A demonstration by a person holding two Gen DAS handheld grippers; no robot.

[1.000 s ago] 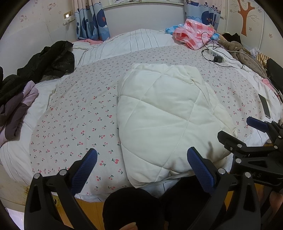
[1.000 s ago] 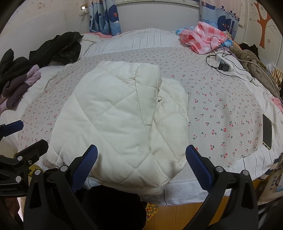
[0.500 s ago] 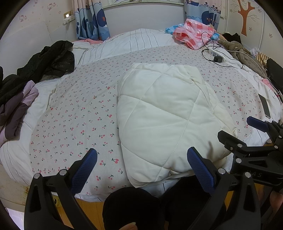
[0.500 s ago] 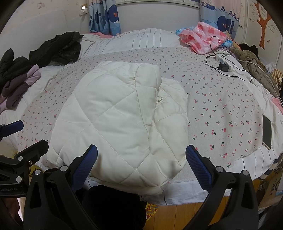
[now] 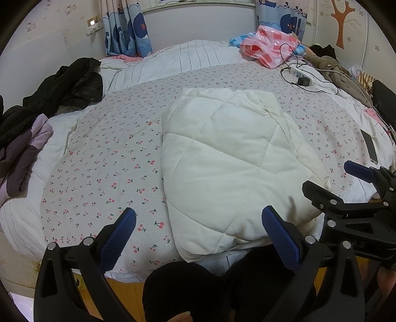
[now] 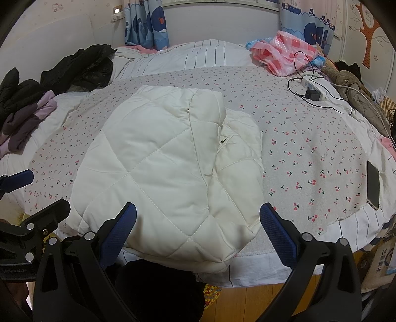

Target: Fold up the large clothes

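I'm seeing soft, even indoor light in both wrist views, fairly dim and cool, with no hard shadows across the bed (image 5: 104, 158). The white jacket (image 5: 230, 158) is reading as the brightest area, slightly washed but not blown out; its quilting seams are staying crisp in the right view (image 6: 158, 168). A small wall light (image 6: 116, 10) is glowing as a hot spot. Under the bed edge it's falling off into near black. The fisheye is bending the walls and curtains (image 5: 126, 27) hard at the rim, and black vignette corners are framing each picture. I'm noticing mild softness towards the edges, no motion blur.
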